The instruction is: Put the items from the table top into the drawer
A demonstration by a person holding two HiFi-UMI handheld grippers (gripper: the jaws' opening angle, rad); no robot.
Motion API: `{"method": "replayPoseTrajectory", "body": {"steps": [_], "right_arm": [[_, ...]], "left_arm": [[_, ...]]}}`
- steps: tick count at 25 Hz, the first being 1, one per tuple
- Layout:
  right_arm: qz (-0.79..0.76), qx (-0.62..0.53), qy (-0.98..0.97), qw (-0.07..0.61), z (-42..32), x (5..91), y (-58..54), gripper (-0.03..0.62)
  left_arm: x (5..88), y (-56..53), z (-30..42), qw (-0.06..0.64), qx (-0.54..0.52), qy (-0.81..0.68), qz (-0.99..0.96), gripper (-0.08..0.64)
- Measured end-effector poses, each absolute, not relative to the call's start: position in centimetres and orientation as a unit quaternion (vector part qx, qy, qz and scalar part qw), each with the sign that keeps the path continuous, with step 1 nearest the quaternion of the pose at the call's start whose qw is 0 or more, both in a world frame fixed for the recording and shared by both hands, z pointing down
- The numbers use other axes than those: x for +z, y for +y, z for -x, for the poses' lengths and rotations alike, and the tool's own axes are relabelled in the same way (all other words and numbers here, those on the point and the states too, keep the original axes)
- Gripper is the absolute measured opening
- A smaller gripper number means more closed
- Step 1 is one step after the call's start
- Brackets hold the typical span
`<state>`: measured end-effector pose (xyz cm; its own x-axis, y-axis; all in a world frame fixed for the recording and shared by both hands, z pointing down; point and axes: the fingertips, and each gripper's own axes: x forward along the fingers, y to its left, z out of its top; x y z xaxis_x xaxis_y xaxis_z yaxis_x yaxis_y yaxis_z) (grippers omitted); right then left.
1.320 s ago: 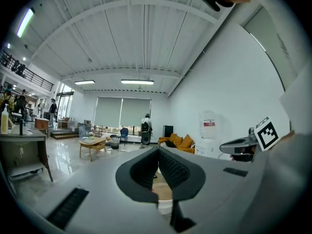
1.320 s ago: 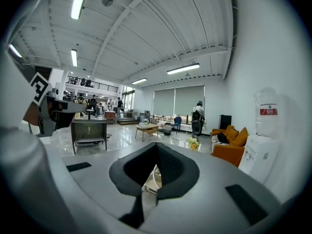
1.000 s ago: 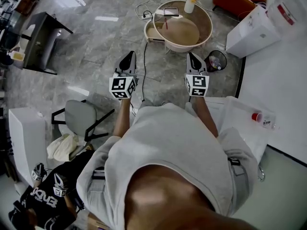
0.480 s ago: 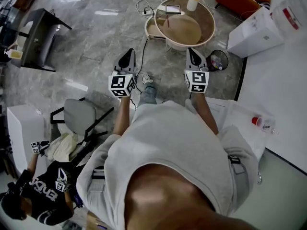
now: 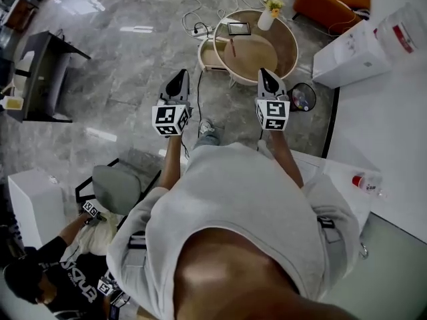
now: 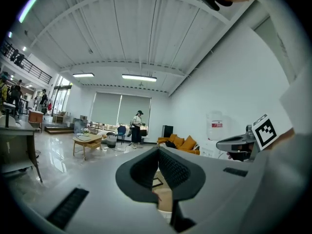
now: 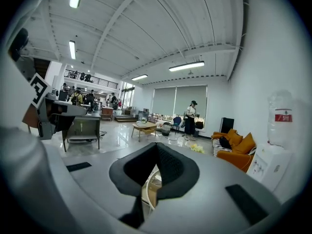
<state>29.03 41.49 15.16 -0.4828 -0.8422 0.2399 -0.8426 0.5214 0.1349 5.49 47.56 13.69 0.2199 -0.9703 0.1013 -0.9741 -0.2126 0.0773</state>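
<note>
Head view is showing the grey marble floor (image 5: 133,59) spreading under everything. On it the round wooden bench (image 5: 288,42) is standing well ahead of the person, beyond both tongs. A pale lower section (image 5: 212,53) is jutting out at the bench's left side; it may be the drawer, though I cannot tell for sure.

The left tongs (image 5: 178,79) and the right tongs (image 5: 266,77) are being held up side by side in the air, pointing toward the bench and well apart from everything on it. Each gripper view is showing its own pads pressed together at the tips, pinching nothing.

On the bench top three things are waiting. A white vase (image 5: 265,20) with yellow flowers is standing upright at the far rim. It is probably ceramic, fragile and a little top-heavy, so a grip around its body, below the blooms, looks safest. A flat dark-framed item (image 5: 238,28), a tablet or a picture frame, is lying near the far-left rim. It is stiff and thin, and likely needs taking by one edge. A thin red stick (image 5: 233,47) is lying nearer the middle. It is light and liable to roll, so pinching across its middle should be enough.
</note>
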Motion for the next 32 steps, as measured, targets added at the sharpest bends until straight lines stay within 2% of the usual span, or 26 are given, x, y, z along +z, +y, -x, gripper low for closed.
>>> {"method": "replayPoseTrajectory", "body": {"steps": [14,32], "right_arm": [[-0.514,-0.017,-0.846,0.140,-19.8,13.9,32.3,0.023],[-0.492,0.010,-0.857,0.153,-14.3,17.3,23.7,0.023]], "left_arm": [[13.2,37.2,4.8,0.057,-0.003,-0.607,-0.793,0.015],[15.9,31.1,9.9,0.083,0.022,-0.627,-0.774,0.015]]}}
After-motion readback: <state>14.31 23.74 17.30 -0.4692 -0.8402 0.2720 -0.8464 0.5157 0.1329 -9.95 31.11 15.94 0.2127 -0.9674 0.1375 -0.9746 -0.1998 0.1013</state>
